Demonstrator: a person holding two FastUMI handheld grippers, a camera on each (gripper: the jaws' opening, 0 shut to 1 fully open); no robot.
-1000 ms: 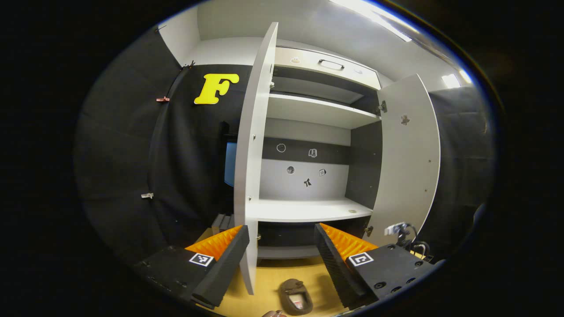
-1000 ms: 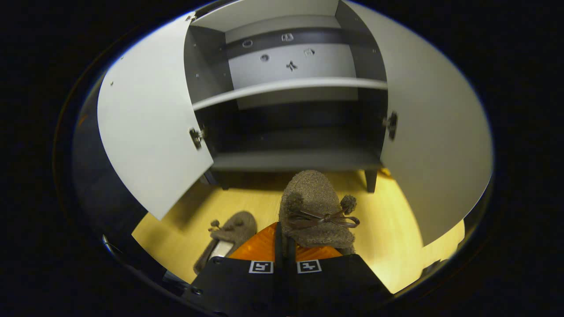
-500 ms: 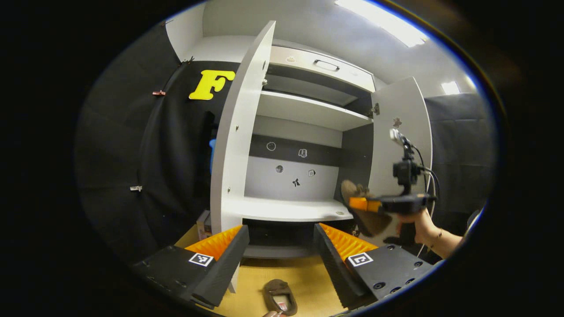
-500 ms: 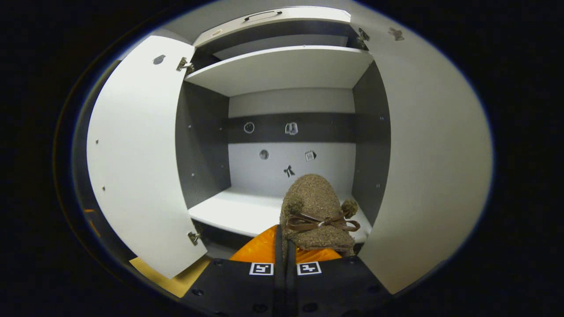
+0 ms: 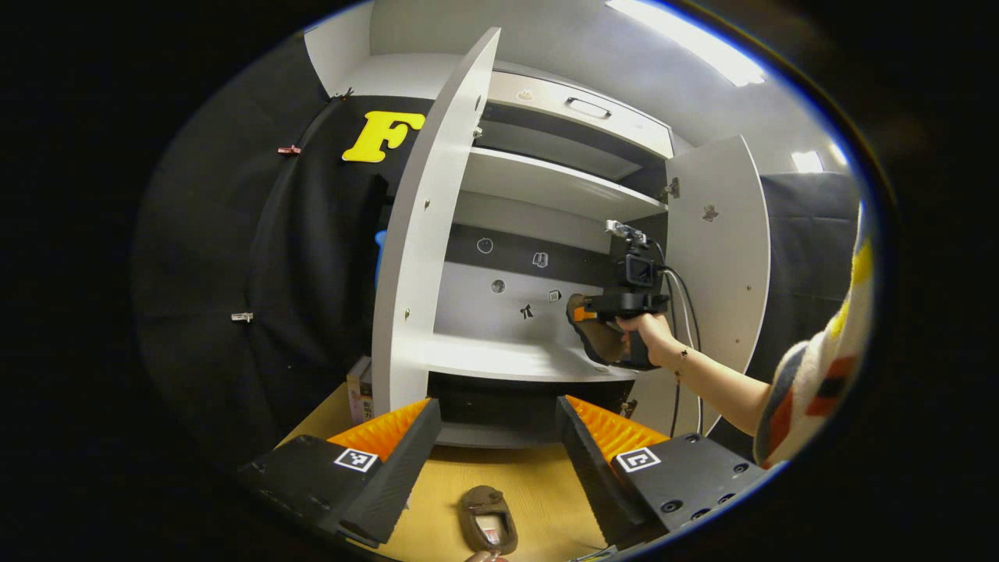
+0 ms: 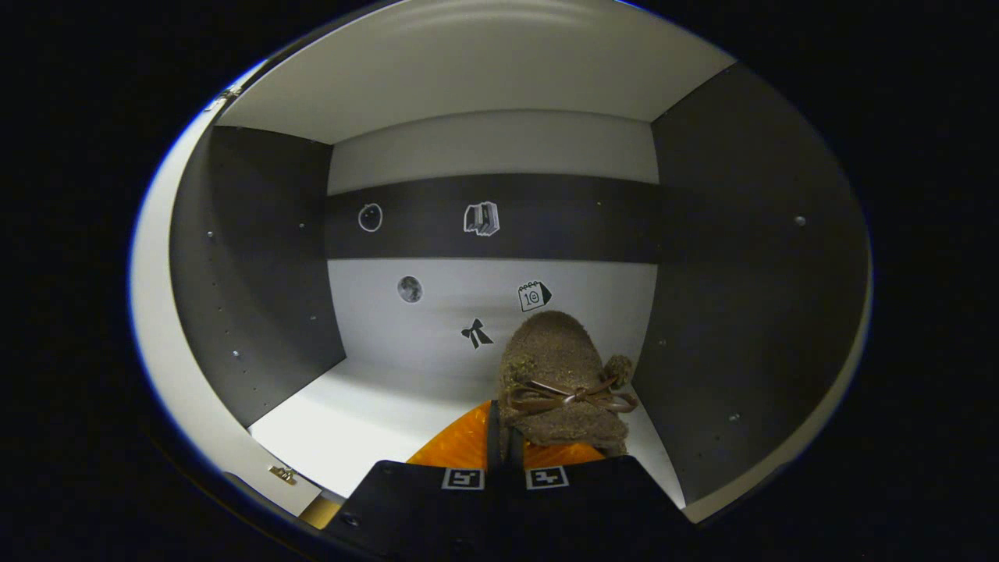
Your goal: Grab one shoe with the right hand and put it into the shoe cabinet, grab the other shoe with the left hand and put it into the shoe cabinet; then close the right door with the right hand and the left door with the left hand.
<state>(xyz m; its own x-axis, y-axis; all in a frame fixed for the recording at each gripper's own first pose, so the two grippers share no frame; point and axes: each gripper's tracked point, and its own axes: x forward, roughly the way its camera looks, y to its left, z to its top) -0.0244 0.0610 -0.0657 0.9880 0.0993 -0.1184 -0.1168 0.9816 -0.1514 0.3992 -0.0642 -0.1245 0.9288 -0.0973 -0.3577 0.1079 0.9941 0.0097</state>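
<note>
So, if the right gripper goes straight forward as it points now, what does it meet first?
Probably the cabinet's back panel: the right gripper, shut on the brown shoe, points over the white shelf with nothing between, though depth is unclear.

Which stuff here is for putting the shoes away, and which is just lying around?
For the job:
- fuzzy brown shoe, held in the right gripper
- other shoe, on the floor
- left gripper, open
- shoe cabinet
- left door
- right door

Just lying about:
- small box beside the cabinet
- stickers on the back panel
</note>
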